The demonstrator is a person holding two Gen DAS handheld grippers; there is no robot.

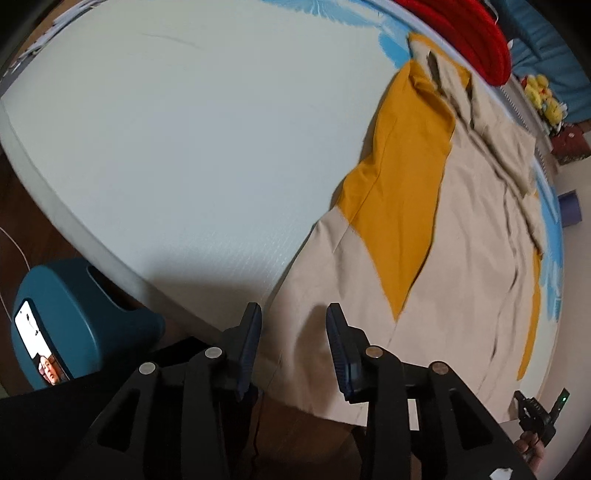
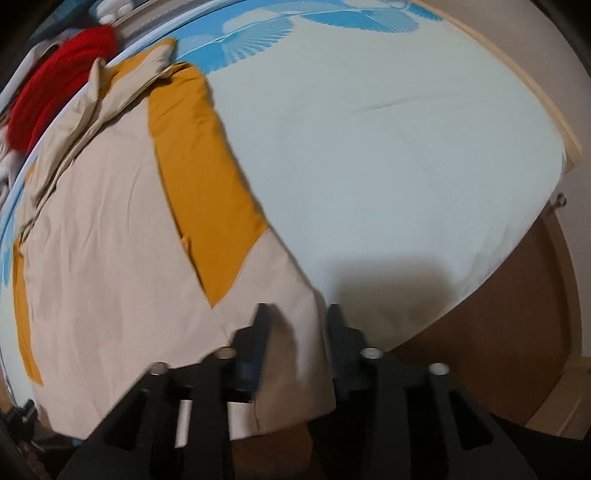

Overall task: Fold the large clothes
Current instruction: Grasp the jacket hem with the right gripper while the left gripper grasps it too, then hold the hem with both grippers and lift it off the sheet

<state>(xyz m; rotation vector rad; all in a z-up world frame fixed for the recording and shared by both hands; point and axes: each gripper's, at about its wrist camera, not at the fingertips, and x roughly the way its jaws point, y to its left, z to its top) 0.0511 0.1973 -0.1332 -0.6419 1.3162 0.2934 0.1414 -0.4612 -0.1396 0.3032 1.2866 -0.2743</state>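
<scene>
We record one large garment [image 1: 461,236], beige with mustard-yellow panels, spread flat on a pale bed [image 1: 184,129] with blue print; its hem hangs at the near edge of the mattress; collar end lies far away, beside a red knitted item [image 1: 469,33].

Left gripper [image 1: 293,343]: jaws wide apart, holding nothing; hem lies just ahead of and between the fingertips, whether touching we cannot tell.

Right gripper [image 2: 299,339]: jaws parted, the hem's corner lying between them, not pinched as far as we can see; view blurred.

Also noted: teal stool [image 1: 85,317] beside the bed; phone [image 1: 37,350] on it; wooden floor [image 2: 498,332].
</scene>
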